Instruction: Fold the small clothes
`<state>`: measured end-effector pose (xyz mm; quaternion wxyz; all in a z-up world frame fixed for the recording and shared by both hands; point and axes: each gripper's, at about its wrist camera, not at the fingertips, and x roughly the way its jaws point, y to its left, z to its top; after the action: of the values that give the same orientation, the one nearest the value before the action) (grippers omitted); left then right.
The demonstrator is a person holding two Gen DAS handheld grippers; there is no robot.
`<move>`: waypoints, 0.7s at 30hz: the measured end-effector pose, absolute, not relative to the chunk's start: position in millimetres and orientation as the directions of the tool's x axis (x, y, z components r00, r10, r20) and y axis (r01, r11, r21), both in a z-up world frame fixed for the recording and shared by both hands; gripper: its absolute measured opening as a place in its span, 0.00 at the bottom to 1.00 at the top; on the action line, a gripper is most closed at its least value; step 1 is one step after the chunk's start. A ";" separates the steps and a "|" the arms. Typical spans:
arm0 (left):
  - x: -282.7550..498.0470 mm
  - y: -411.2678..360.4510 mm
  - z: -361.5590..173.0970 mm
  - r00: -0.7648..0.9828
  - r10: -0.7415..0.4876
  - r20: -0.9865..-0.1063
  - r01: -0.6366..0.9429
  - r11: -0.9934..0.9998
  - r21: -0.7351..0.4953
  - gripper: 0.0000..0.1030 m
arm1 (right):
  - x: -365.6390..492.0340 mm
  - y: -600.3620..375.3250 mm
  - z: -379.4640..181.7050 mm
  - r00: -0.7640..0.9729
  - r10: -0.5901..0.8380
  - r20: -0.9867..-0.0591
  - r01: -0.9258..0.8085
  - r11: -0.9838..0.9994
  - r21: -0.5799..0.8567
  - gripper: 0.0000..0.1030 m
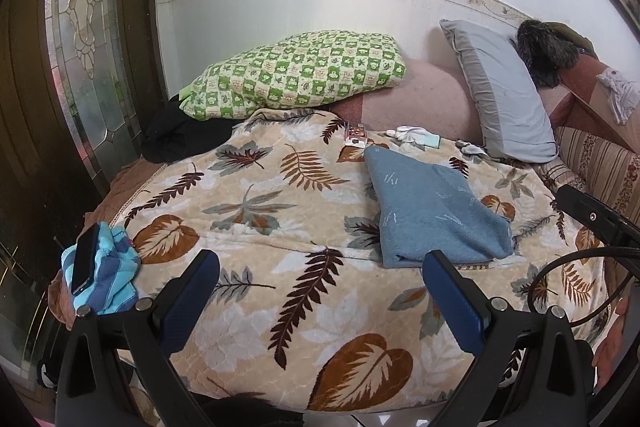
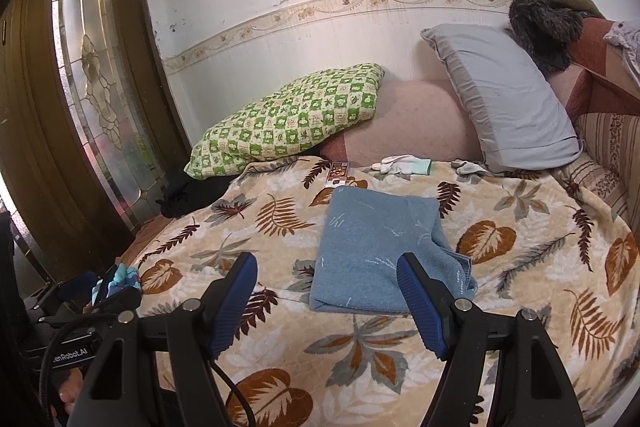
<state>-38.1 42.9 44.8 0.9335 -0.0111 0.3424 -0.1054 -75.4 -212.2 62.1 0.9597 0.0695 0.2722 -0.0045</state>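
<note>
A folded blue knit garment (image 1: 436,211) lies flat on the leaf-patterned blanket (image 1: 280,211); it also shows in the right wrist view (image 2: 380,247). My left gripper (image 1: 320,267) is open and empty, held above the blanket just short of the garment's near edge. My right gripper (image 2: 326,267) is open and empty, its right finger over the garment's near right corner. A striped blue cloth (image 1: 108,271) with a black phone (image 1: 84,259) on it lies at the bed's left edge; it also shows in the right wrist view (image 2: 120,279).
A green checked pillow (image 1: 300,75), a grey pillow (image 1: 500,91) and a black garment (image 1: 180,135) lie at the back. White gloves (image 1: 416,137) and a small card (image 1: 355,135) sit behind the blue garment. A wooden door (image 2: 80,107) stands left. The other gripper (image 2: 72,315) shows at lower left.
</note>
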 end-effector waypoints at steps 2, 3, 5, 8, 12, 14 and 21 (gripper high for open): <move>-37.3 41.9 45.2 0.743 -0.208 -0.636 0.195 0.976 -0.092 0.98 | -74.9 -213.0 63.3 0.852 0.024 -0.522 0.051 0.990 0.130 0.73; -36.8 41.4 45.5 0.743 -0.210 -0.636 0.197 0.976 -0.092 0.98 | -74.7 -213.0 63.8 0.853 0.022 -0.522 0.053 0.990 0.128 0.73; -36.4 41.2 45.8 0.742 -0.215 -0.635 0.202 0.975 -0.094 0.98 | -74.6 -213.1 64.1 0.853 0.022 -0.522 0.052 0.990 0.128 0.73; -36.4 40.0 47.2 0.741 -0.227 -0.632 0.213 0.972 -0.100 0.98 | -74.7 -213.4 64.4 0.853 0.019 -0.522 0.054 0.991 0.125 0.73; -39.1 37.6 50.1 0.743 -0.233 -0.628 0.222 0.970 -0.098 0.98 | -75.1 -213.8 65.3 0.854 0.020 -0.519 0.055 0.990 0.128 0.73; -40.3 36.6 51.8 0.744 -0.234 -0.626 0.223 0.970 -0.096 0.98 | -76.1 -214.0 65.2 0.856 0.020 -0.516 0.055 0.990 0.129 0.73; -41.3 35.2 54.2 0.744 -0.236 -0.625 0.229 0.969 -0.093 0.98 | -78.2 -216.1 66.1 0.859 0.022 -0.511 0.056 0.989 0.137 0.73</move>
<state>-41.3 35.2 54.2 0.9338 -0.0053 0.3356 -0.1243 -78.2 -216.1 66.1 0.9613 0.0735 0.2653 -0.0088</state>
